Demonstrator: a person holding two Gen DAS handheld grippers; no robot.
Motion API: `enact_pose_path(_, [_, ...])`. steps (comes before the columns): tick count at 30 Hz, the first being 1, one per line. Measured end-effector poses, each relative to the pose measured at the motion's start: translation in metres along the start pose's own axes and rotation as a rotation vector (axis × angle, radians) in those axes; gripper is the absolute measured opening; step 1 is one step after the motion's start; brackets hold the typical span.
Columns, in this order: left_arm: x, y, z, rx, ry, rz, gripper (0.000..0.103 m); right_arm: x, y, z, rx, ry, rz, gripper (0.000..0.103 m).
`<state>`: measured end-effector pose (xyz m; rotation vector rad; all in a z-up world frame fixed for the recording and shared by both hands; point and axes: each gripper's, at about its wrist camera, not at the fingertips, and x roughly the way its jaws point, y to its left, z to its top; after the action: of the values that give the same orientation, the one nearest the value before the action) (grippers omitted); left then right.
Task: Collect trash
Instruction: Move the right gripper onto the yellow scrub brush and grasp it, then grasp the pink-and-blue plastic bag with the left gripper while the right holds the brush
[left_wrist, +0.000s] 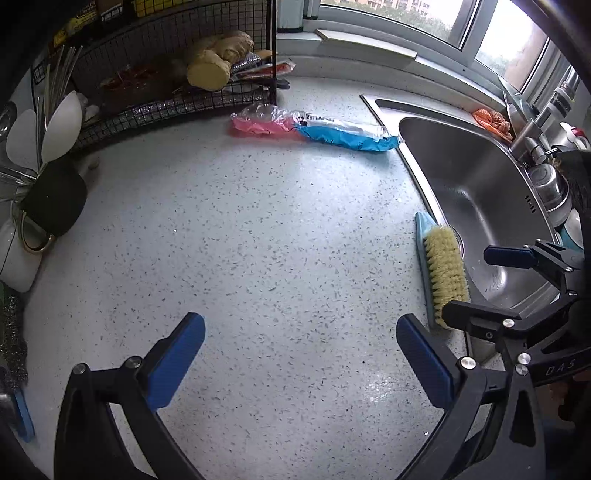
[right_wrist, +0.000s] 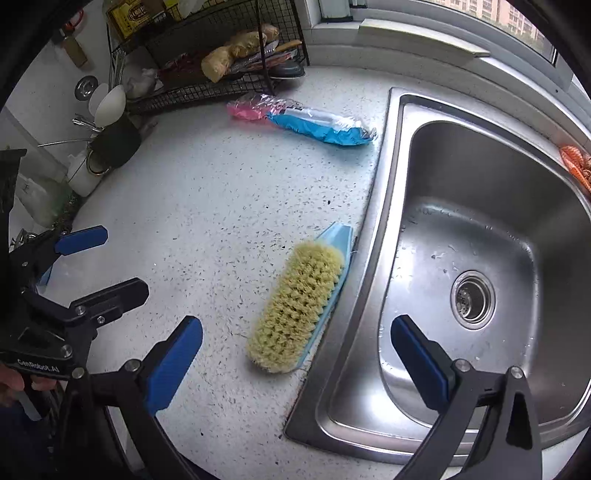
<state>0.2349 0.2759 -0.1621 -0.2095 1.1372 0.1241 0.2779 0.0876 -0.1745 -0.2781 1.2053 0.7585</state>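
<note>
2 hand-held grippers, left (left_wrist: 301, 354) and right (right_wrist: 297, 356), spread wide above countertop (left_wrist: 258, 240)

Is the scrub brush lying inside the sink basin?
No, the scrub brush lies on the speckled counter, beside the sink rim.

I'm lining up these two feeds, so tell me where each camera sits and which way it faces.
Left wrist: on the left hand-held gripper, open, looking across the speckled countertop toward the wire rack; the right hand-held gripper shows at its right edge.
Right wrist: on the right hand-held gripper, open, above the sink edge; fingers show lower left.
Shared: scrub brush and pink-and-blue plastic wrapper.
</note>
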Motion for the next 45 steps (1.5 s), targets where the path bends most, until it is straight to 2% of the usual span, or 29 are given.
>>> enact_pose_path(1, [0.003,0.003,0.000,-0.002,0.007,-0.007,0.103,0.004,0.002,0.002,-0.002,0.005,-0.001,0.100])
enact_pose_path(4, [0.009,0.008,-0.002,-0.005,0.017,-0.016,0.103,0.015,0.013,0.006,-0.030,0.029,-0.008,0.086])
enact_pose_path(9, [0.017,0.019,-0.006,-0.020,0.031,-0.043,0.103,0.027,0.023,0.008,-0.044,0.065,-0.011,0.084])
enact_pose_path(11, [0.020,0.024,-0.007,-0.030,0.032,-0.046,0.103,0.032,0.025,0.008,-0.043,0.085,-0.002,0.079])
enact_pose_path(15, [0.021,0.029,-0.008,-0.038,0.032,-0.051,0.103,0.037,0.029,0.012,-0.084,0.061,-0.053,0.079])
enact_pose_path(16, [0.022,0.030,-0.008,-0.038,0.033,-0.052,0.103,0.038,0.031,0.014,-0.092,0.055,-0.062,0.076])
enact_pose_path(18, [0.021,0.030,-0.008,-0.034,0.035,-0.051,0.103,0.037,0.034,0.018,-0.126,0.033,-0.105,0.051])
enact_pose_path(19, [0.021,0.029,-0.008,-0.028,0.035,-0.050,0.103,0.037,0.034,0.019,-0.132,0.033,-0.099,0.038])
enact_pose_path(24, [0.018,0.019,0.003,0.019,0.021,-0.042,0.103,0.030,0.027,0.021,-0.118,0.048,-0.040,0.037])
enact_pose_path(28, [0.015,0.010,0.025,0.035,0.010,-0.026,0.103,0.013,0.018,0.027,-0.116,0.010,-0.036,0.037])
enact_pose_path(32, [0.015,0.003,0.051,-0.009,0.010,-0.060,0.103,-0.010,0.002,0.041,-0.112,-0.046,-0.047,0.037])
enact_pose_path(37, [0.021,-0.004,0.093,-0.129,0.006,-0.085,0.103,-0.031,-0.025,0.061,-0.059,-0.098,-0.058,0.037])
enact_pose_path(43, [0.042,-0.024,0.145,-0.187,0.003,-0.068,0.103,-0.043,-0.047,0.081,-0.056,-0.136,-0.087,0.037])
enact_pose_path(45, [0.053,-0.029,0.161,-0.217,0.015,-0.037,0.103,-0.044,-0.054,0.090,-0.054,-0.140,-0.090,0.037])
